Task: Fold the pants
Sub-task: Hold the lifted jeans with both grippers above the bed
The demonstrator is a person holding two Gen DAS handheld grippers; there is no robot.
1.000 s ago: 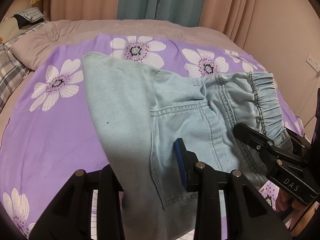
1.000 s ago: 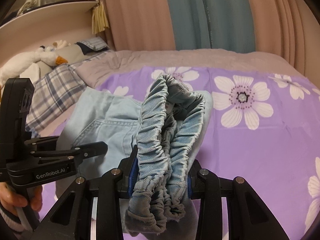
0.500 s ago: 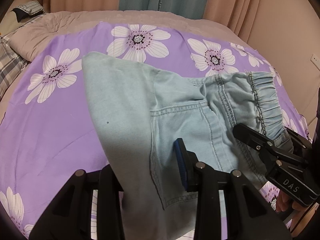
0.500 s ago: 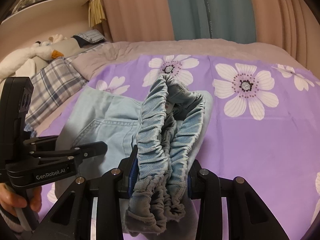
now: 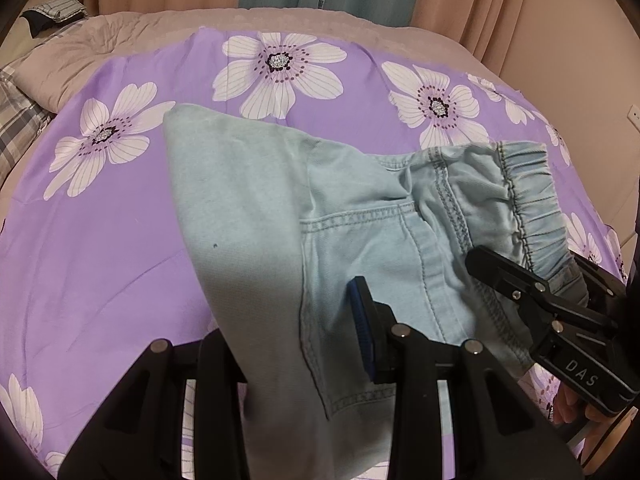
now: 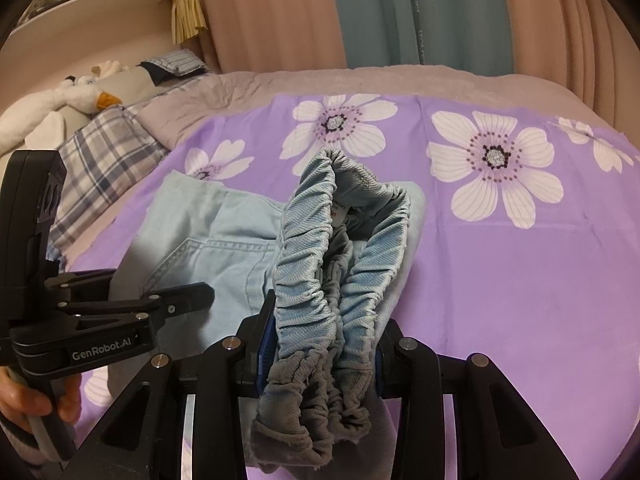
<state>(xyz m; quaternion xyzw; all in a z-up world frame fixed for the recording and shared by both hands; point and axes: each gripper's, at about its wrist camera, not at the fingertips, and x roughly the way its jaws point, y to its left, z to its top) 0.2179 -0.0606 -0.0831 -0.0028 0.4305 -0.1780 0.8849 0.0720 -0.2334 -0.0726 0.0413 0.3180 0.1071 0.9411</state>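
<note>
Light blue denim pants (image 5: pixel 248 208) with an elastic waistband (image 5: pixel 528 196) are held up over a purple flowered bed cover (image 5: pixel 80 264). My left gripper (image 5: pixel 296 344) is shut on the pants' fabric beside the back pocket (image 5: pixel 360 264). My right gripper (image 6: pixel 320 344) is shut on the bunched waistband (image 6: pixel 320 280). The right gripper also shows at the right of the left wrist view (image 5: pixel 536 304), and the left gripper at the left of the right wrist view (image 6: pixel 168 304). The far end of the pants (image 6: pixel 188 208) rests on the cover.
The bed has a grey quilt (image 6: pixel 320 84) at its far side, with plaid pillows (image 6: pixel 100 148) and a plush goose (image 6: pixel 60 100) at the left. Pink and teal curtains (image 6: pixel 400 12) hang behind. A wall with a socket (image 5: pixel 634 112) is at the right.
Both grippers have moved forward over the bed with the pants; the flowers and the bed's far edge sit lower and nearer in both views. The grips are unchanged.
</note>
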